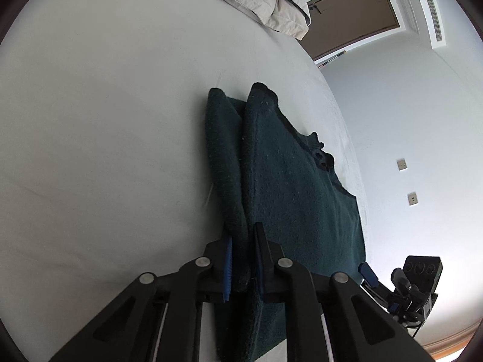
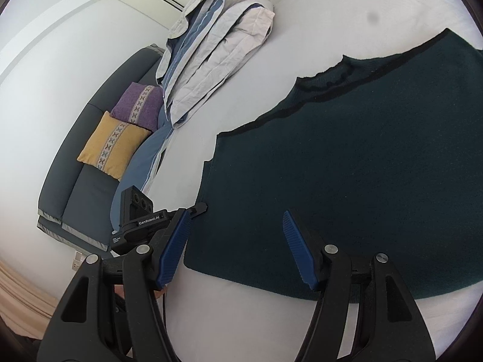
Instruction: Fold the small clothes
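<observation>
white walls, brown door [image 1: 353, 15], grey sofa [image 2: 90, 157] with cushions [image 2: 114, 147].

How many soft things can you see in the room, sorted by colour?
Dark green sweater: 1
Purple cushion: 1
Yellow cushion: 1
Beige and blue quilt: 1
Total: 4

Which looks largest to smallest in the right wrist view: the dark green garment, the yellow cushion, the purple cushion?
1. Dark green garment, largest, though nearest the camera.
2. Yellow cushion.
3. Purple cushion, partly hidden behind the yellow one, so these two are unsure.
</observation>
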### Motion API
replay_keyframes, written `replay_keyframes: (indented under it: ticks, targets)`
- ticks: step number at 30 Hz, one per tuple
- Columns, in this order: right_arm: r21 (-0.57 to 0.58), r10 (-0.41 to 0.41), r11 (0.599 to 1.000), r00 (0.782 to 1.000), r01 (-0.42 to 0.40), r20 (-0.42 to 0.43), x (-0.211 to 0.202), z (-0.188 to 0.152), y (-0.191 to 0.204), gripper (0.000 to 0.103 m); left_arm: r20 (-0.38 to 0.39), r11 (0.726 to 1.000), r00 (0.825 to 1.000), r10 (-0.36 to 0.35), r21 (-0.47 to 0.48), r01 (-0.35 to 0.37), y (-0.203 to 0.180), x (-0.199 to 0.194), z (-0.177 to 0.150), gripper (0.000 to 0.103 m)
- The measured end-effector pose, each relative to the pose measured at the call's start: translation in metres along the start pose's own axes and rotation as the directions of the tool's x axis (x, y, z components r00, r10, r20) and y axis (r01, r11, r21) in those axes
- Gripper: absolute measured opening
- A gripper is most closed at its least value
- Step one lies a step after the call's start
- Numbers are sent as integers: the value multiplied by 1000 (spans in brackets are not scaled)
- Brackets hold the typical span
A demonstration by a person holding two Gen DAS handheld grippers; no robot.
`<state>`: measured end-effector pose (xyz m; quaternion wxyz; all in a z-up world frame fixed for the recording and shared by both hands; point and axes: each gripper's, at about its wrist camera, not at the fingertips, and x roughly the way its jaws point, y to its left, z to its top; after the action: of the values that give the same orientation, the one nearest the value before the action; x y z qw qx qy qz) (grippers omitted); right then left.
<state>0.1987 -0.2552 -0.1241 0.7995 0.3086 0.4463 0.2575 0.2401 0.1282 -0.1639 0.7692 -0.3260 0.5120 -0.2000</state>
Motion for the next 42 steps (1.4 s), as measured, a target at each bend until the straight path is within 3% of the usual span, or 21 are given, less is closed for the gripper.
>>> replay_keyframes:
  ticks: [7,15,22,26,32,36,42]
  targets:
    - [19,9,1000,1000,-9,-5,10,4,-12,62,34,986,991,126,104,-129,-33,-5,-3,12]
    - [85,100,991,995,-99,-5,3,32,-40,63,35,958,983,180,219,-183,-102,0,-7,11]
    - [225,214,949,976,-219,48,-18,70,-97,63,6,932,989,150,332,-144,-193,43,-27,11]
    - [304,271,909,958,-287,93,-32,87,-134,64,-27,946,996,88,315,-75,-228,90,-47,11]
    - [430,240,867,967,-253,84,-32,95,-186,64,-60,956,995,83,286,-62,-224,152,-74,11]
    - [407,271,871,960,-275,70,-26,99,-182,64,-46,963,999,20,268,-7,-212,144,-74,12]
    - [391,283,886,959,-250,-27,4,108,-157,64,-26,968,1000,0,250,7,-198,129,-70,13]
